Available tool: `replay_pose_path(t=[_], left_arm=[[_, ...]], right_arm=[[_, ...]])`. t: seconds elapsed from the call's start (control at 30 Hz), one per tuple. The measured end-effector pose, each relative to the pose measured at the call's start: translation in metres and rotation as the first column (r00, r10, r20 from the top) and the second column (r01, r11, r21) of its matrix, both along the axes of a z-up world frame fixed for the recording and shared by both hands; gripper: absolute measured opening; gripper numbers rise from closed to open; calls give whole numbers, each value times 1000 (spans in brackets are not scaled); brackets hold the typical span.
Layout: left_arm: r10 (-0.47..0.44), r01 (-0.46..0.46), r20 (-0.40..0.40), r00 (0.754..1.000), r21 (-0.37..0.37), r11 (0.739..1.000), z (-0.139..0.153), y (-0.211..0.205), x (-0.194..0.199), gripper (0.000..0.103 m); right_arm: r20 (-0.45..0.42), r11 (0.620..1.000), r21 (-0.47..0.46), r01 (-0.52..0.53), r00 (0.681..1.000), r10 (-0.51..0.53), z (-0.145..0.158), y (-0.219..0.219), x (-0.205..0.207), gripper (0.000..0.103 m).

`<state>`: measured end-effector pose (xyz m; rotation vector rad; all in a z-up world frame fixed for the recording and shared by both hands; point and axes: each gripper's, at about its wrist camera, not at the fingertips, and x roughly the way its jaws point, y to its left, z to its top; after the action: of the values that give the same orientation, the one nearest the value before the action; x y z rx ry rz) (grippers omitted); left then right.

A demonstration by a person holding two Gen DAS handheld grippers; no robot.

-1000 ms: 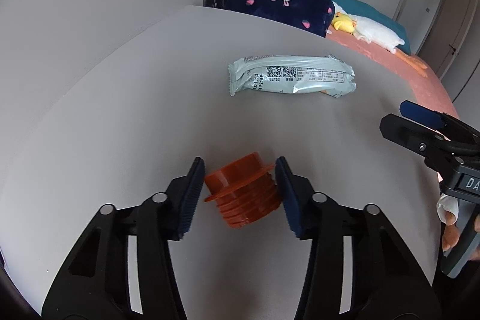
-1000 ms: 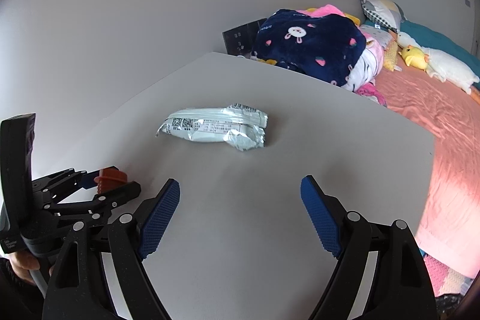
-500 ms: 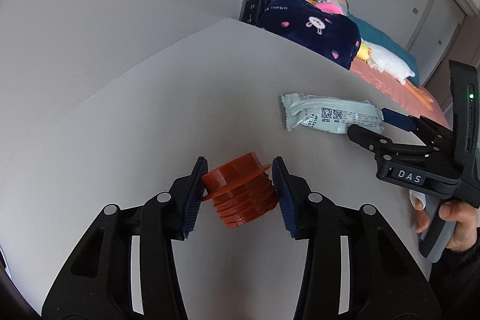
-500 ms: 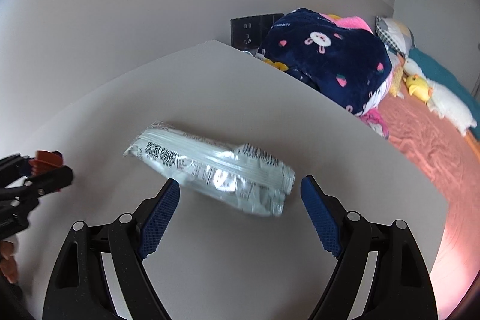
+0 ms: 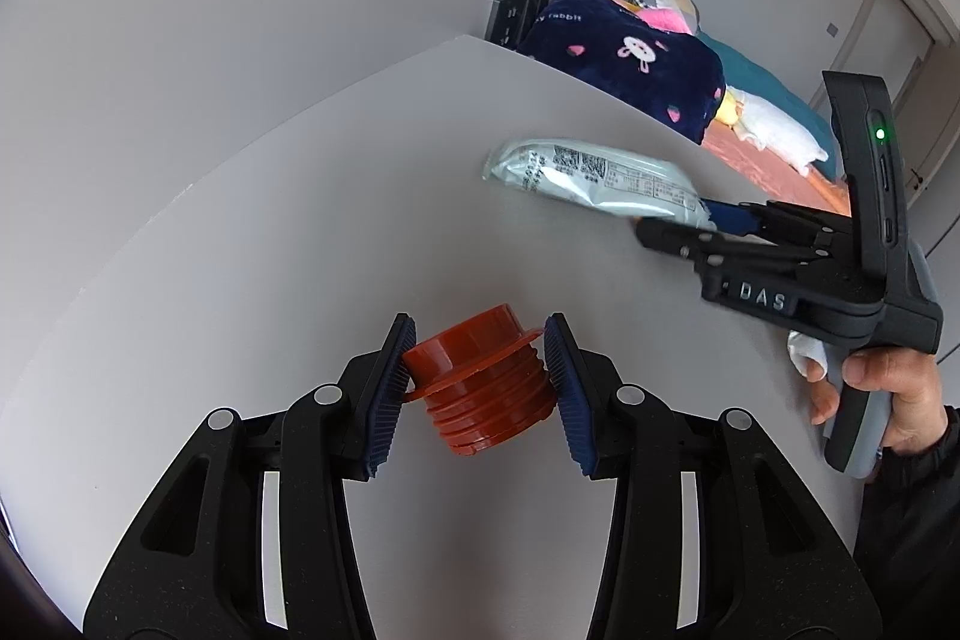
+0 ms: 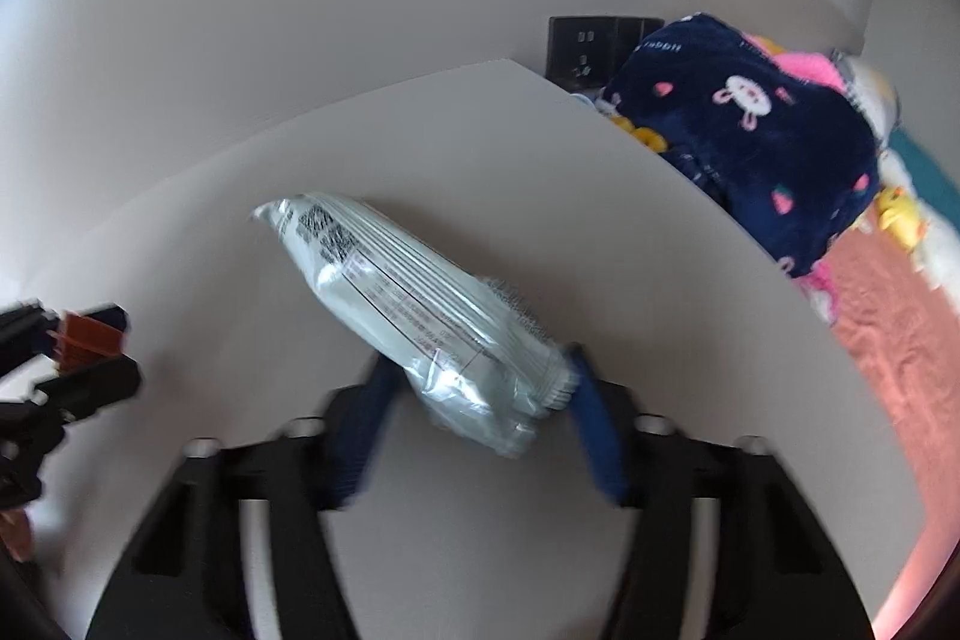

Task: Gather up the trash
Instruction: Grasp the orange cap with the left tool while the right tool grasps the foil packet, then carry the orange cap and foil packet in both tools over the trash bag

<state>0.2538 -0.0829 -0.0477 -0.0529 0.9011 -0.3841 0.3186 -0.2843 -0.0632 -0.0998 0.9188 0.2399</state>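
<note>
An orange threaded cap (image 5: 480,388) is held just above the grey table (image 5: 300,220), with my left gripper (image 5: 480,325) shut on its sides. A pale green snack wrapper (image 6: 408,292) lies slantwise further out, and its near end is crumpled between the blue pads of my right gripper (image 6: 480,358). Those jaws are closing and the pads press on the wrapper. The left wrist view shows the wrapper (image 5: 588,178) with the right gripper (image 5: 678,220) on its right end, held by a person's hand (image 5: 888,388). The cap (image 6: 84,337) also appears blurred at the left edge of the right wrist view.
A dark blue blanket with rabbit prints (image 6: 750,130) is piled just past the table's far edge. A black wall socket (image 6: 582,40) sits behind it. To the right lies a bed with a pink cover (image 6: 900,340) and plush toys.
My right gripper moved forward over the wrapper, and its wide jaws closed in on the wrapper's near end. The left gripper kept the cap and shifted slightly sideways.
</note>
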Motion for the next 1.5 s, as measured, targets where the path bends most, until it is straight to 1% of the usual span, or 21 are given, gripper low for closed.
replay_pose_path(t=[0.07, 0.17, 0.37, 0.53, 0.73, 0.87, 0.97, 1.13, 1.5], left_arm=[[0, 0, -1, 1000, -5, 1000, -1, 1, 0, 44], [-3, 3, 3, 1000, -12, 1000, 0, 1, -1, 44], [-21, 21, 17, 1000, -27, 999, 5, -1, -6, 44], [-42, 43, 27, 999, -28, 999, 9, -10, -13, 44], [-65, 66, 31, 997, -28, 997, 14, -22, -25, 44], [-89, 89, 45, 995, -12, 996, 24, -35, -39, 44], [-100, 102, 58, 993, -26, 994, 33, -42, -52, 44], [-129, 130, 65, 990, -19, 991, 38, -54, -74, 44], [-176, 178, 80, 981, -21, 984, 51, -77, -112, 44]], right_arm=[[-3, 1000, 8, -7, 1000, 7, 0, 2, -3, 26], [24, 1000, 4, -1, 1000, 1, 3, 3, -13, 25], [70, 998, 63, 11, 997, -15, 20, -9, -37, 25], [65, 993, 110, 39, 997, -46, 28, -21, -52, 25], [55, 989, 129, 75, 995, -82, 35, -36, -70, 25], [65, 985, 149, 90, 993, -101, 44, -47, -89, 25], [73, 982, 163, 99, 991, -112, 52, -54, -104, 25], [82, 979, 170, 112, 989, -127, 63, -64, -131, 25], [82, 969, 195, 151, 982, -170, 72, -85, -186, 25]])
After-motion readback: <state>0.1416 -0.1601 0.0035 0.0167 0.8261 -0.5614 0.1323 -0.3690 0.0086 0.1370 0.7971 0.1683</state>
